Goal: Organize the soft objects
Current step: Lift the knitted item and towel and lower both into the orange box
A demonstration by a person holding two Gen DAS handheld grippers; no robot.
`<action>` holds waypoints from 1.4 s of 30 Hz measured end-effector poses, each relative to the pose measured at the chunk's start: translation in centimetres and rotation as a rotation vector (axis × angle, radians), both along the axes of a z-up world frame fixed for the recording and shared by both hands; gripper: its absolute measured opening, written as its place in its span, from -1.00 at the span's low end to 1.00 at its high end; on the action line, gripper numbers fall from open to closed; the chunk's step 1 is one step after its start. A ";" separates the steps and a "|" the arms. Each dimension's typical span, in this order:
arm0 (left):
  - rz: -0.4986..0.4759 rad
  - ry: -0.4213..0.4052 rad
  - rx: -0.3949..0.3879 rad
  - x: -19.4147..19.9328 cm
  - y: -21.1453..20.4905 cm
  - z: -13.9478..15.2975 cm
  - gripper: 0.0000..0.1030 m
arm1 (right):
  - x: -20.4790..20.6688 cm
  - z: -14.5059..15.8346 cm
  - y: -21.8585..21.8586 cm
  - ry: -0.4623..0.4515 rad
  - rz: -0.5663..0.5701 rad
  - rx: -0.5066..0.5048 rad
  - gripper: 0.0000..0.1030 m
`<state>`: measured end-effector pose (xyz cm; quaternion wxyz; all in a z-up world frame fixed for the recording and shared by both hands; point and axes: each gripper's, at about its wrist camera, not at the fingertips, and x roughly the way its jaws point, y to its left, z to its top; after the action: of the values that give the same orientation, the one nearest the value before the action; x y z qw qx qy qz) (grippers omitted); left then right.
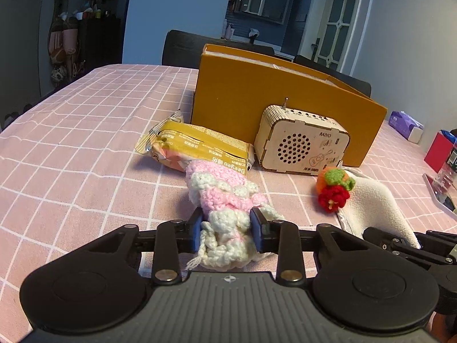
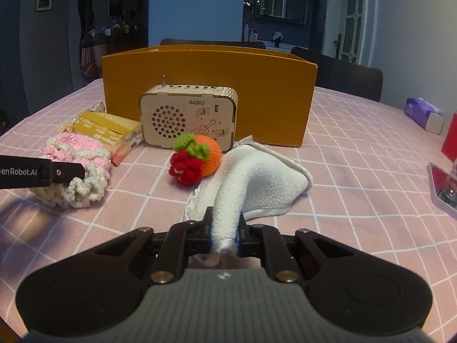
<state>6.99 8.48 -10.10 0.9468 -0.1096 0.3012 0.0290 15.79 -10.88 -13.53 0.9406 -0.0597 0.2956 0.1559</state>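
My left gripper is shut on a pink and cream crocheted piece that lies on the pink checked tablecloth; the piece also shows in the right wrist view. My right gripper is shut on a pinched fold of a white towel, seen too in the left wrist view. A crocheted orange with green leaves and a red flower rests against the towel's far left edge. An open orange cardboard box stands behind them.
A wooden toy radio stands in front of the box. A yellow snack packet lies left of it. A purple tissue pack, a red box and a tray sit at the right. Dark chairs stand behind the table.
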 end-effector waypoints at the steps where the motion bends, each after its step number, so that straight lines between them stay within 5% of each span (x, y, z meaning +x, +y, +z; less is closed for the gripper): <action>1: 0.001 -0.001 -0.005 0.0 0.1 0.1 -0.31 | 0.0 0.1 -0.1 0.004 0.000 0.004 -0.80; 14: -0.055 0.016 -0.098 -1.5 -0.2 1.2 -0.39 | -0.7 1.2 -0.5 0.026 0.010 0.019 -0.80; 25: -0.139 -0.045 -0.085 -2.9 -1.6 4.4 -0.39 | -2.2 3.8 -0.6 0.009 0.042 0.014 -0.80; 42: -0.249 -0.193 0.120 -1.8 -3.4 10.8 -0.39 | -1.8 10.0 -0.6 -0.128 0.072 -0.024 -0.80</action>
<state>5.15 5.10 0.67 0.9725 -0.0169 0.2177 -0.0813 13.99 -11.44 -3.51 0.9506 -0.0914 0.2343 0.1820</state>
